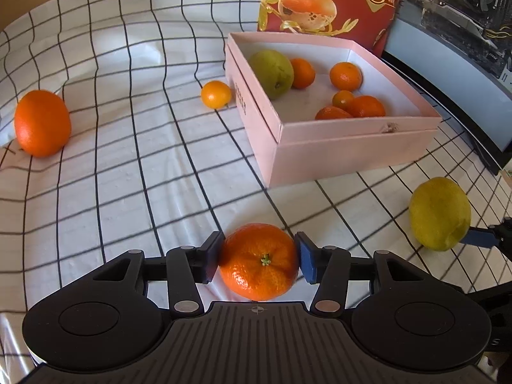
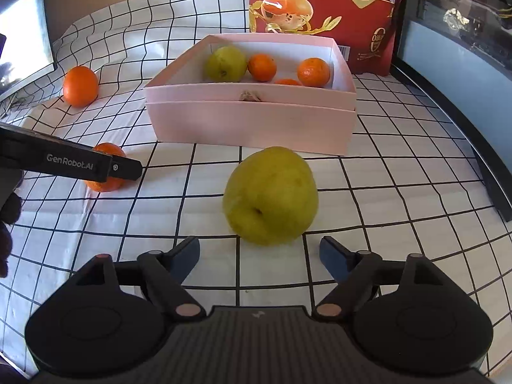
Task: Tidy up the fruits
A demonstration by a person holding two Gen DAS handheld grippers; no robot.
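Observation:
My left gripper (image 1: pixel 259 260) is shut on a mandarin (image 1: pixel 259 262) that rests on the checked cloth; it also shows in the right wrist view (image 2: pixel 107 172), partly behind the left gripper's arm. My right gripper (image 2: pixel 259 256) is open, just short of a yellow-green pear (image 2: pixel 270 195), which also shows in the left wrist view (image 1: pixel 440 212). A pink box (image 1: pixel 336 147) (image 2: pixel 252 121) holds another green pear (image 1: pixel 272 72) and several small oranges (image 1: pixel 345 76). A large orange (image 1: pixel 41 123) (image 2: pixel 80 85) and a small orange (image 1: pixel 216 94) lie loose on the cloth.
A red snack bag (image 1: pixel 326 0) (image 2: pixel 326 12) stands behind the box. A monitor (image 1: pixel 448 73) runs along the right edge. Another screen (image 2: pixel 22 48) stands at the far left. The cloth (image 1: pixel 128 160) is wrinkled near the large orange.

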